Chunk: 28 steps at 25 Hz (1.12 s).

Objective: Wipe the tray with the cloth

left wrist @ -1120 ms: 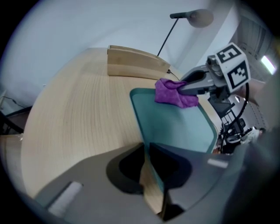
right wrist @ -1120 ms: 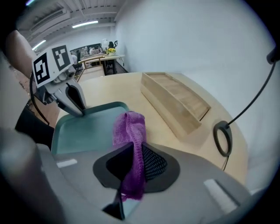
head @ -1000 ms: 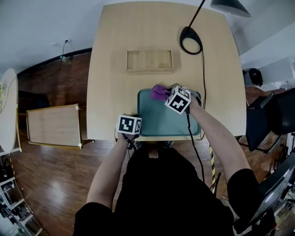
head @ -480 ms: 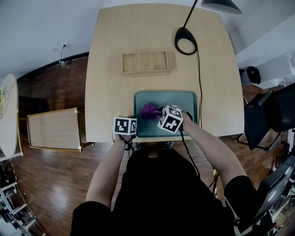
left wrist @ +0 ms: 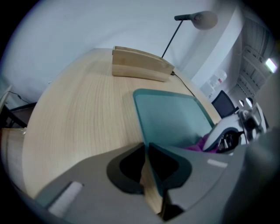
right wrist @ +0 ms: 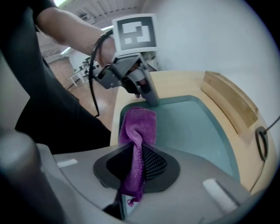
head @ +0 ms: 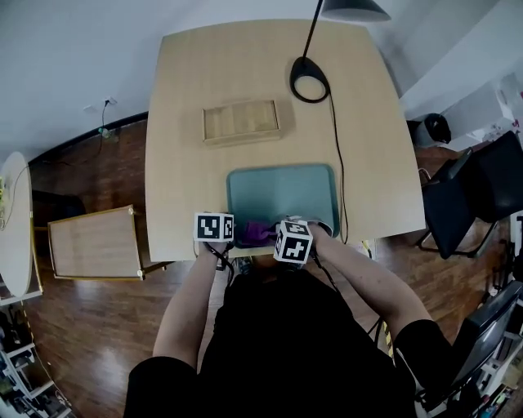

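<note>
Now | right fingers [right wrist: 154,164] clamped on cloth [right wrist: 140,131] at tray [right wrist: 197,127] front | left fingers [left wrist: 126,169] just closed onto tray rim

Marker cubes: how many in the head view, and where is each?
2. One cube tops the left gripper, whose jaws have just been closing on the tray's near-left corner; the other tops the right gripper, holding the cloth. None seems hidden.

The pale wooden tabletop [head: 188,122] carries a shallow wooden box [head: 242,122] lying flat toward its far side. A black lamp [head: 353,10] stands near the far right corner on a ring-shaped base, and its thin cable [head: 337,155] trails along the right edge. Dark wooden floor [head: 90,326] surrounds the tabletop, with a low wooden board [head: 94,242] at the left and black chairs [head: 478,196] at the right.
</note>
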### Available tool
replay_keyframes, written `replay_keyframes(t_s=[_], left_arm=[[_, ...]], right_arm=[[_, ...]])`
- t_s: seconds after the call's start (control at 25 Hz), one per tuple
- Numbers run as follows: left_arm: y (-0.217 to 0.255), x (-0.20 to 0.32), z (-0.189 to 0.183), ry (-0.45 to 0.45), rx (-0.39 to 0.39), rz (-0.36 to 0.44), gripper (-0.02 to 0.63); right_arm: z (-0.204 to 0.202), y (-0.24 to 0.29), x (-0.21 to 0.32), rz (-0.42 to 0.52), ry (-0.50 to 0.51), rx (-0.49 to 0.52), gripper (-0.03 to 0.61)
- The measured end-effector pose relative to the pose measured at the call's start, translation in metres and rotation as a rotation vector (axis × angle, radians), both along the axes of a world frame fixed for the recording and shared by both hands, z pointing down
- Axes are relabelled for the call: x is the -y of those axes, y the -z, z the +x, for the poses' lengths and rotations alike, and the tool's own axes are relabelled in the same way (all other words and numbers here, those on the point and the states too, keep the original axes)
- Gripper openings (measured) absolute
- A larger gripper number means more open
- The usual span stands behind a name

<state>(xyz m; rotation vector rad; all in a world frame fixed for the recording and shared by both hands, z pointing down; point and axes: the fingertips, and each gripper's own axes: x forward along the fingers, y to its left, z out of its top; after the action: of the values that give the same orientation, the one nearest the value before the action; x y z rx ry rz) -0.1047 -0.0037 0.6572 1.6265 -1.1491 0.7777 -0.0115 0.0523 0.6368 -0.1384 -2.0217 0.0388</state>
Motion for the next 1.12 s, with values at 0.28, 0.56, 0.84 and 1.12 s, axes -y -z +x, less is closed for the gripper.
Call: replay_keyframes(t_s=[0.28,0.56,0.84,1.12], left_arm=[[0.0,0.002,-0.001,0.008,0.009,0.005,0.055],[0.001,0.002,-0.001,0.012,0.007,0.011,0.055],[0.002,0.0,0.001,0.003,0.0,0.012,0.055],[0.004,0.0,0.002,0.014,-0.005,0.028,0.055]], right_arm=[[0.002,0.0,-0.007,0.027,0.025,0.044,0.049],[0.006,0.011,0.013,-0.033,-0.152,0.111,0.049],[0.041,0.015,0.085,0.096,-0.192,0.046,0.049],[0.067,0.025,0.182,0.242,-0.24,-0.031,0.049]])
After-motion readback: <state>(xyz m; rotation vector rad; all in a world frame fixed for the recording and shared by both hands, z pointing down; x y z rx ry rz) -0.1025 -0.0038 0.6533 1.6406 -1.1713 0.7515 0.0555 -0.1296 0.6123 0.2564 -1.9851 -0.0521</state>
